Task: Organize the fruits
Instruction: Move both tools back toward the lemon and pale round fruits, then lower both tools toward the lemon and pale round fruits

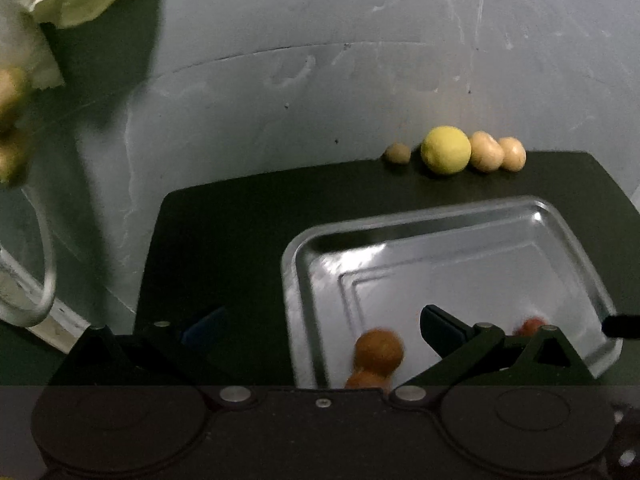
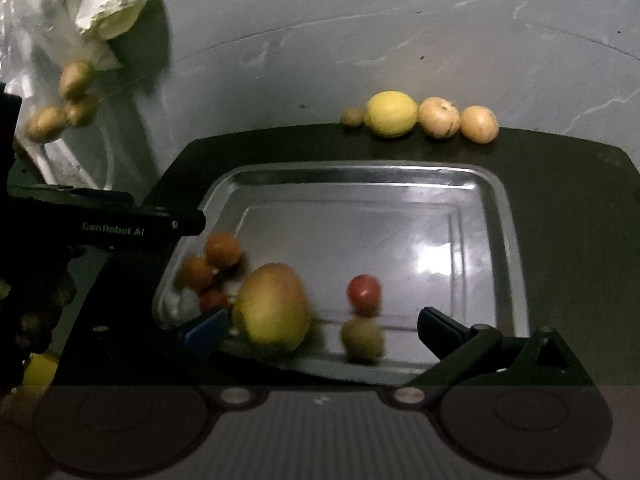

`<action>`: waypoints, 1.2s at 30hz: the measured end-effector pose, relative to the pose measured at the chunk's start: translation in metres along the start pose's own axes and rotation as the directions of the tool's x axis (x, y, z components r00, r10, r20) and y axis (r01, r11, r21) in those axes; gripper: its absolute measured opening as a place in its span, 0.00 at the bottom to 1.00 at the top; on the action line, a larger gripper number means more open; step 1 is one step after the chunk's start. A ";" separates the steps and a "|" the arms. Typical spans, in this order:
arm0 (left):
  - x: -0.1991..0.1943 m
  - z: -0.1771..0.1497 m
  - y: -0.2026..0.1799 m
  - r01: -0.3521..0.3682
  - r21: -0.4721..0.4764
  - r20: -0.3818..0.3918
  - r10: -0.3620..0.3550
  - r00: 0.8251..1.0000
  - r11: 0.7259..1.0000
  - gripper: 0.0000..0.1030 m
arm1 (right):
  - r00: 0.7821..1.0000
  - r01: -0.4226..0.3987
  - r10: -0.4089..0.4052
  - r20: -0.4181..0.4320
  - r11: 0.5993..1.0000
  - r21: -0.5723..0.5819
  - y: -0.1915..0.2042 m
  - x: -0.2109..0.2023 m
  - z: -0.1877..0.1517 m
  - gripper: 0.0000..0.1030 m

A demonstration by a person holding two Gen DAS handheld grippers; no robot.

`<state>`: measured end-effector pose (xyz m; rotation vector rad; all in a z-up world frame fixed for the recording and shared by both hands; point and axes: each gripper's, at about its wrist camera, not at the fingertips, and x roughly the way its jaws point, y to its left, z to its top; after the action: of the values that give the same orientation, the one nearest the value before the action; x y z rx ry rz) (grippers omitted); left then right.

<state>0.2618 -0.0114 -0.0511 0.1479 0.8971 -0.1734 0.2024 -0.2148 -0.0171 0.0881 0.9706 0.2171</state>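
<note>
Several fruits already in metal tray (image 2: pixel 496 200): large mango (image 2: pixel 272 306), red tomato (image 2: pixel 363 289), green fruit (image 2: pixel 362 340), orange ones (image 2: pixel 222 249) at left corner. Right gripper (image 2: pixel 320 326) jaws wide, holding nothing, low over tray. Left gripper (image 1: pixel 320 326) also wide, empty. Step: fruits going into tray. Next: reach lemon (image 2: pixel 392 114) in row at far edge of surface (image 2: pixel 568 184), past tray rim. Plastic bag (image 2: pixel 52 40) with fruits at left.

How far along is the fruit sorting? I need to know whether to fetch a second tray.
Partly done: the metal tray already holds orange fruits, a large mango-like fruit, a red fruit and a green one. Nothing is in hand; the left gripper and right gripper are open. Left: the lemon and three tan fruits behind the tray.
</note>
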 end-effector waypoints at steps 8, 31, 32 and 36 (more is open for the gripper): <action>0.023 0.031 -0.042 0.017 0.010 0.008 -0.017 1.000 1.000 0.99 | 0.997 0.063 -0.063 0.034 0.998 0.004 -0.024 0.007 0.009 1.00; 0.089 0.097 -0.124 0.003 0.187 0.110 -0.024 0.994 0.982 0.99 | 0.974 0.192 -0.201 0.104 0.977 0.090 -0.127 0.027 0.058 1.00; 0.091 0.098 -0.126 0.000 0.198 0.114 -0.023 0.993 0.980 0.99 | 0.974 0.193 -0.201 0.107 0.977 0.086 -0.131 0.030 0.062 1.00; 0.103 0.103 -0.131 0.004 0.250 0.103 -0.031 0.994 0.968 0.99 | 0.975 0.189 -0.196 0.101 0.980 0.068 -0.142 0.042 0.076 1.00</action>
<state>0.3759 -0.1687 -0.0760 0.3620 0.7684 -0.3080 0.3085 -0.3419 -0.0327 0.0575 0.8717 0.0054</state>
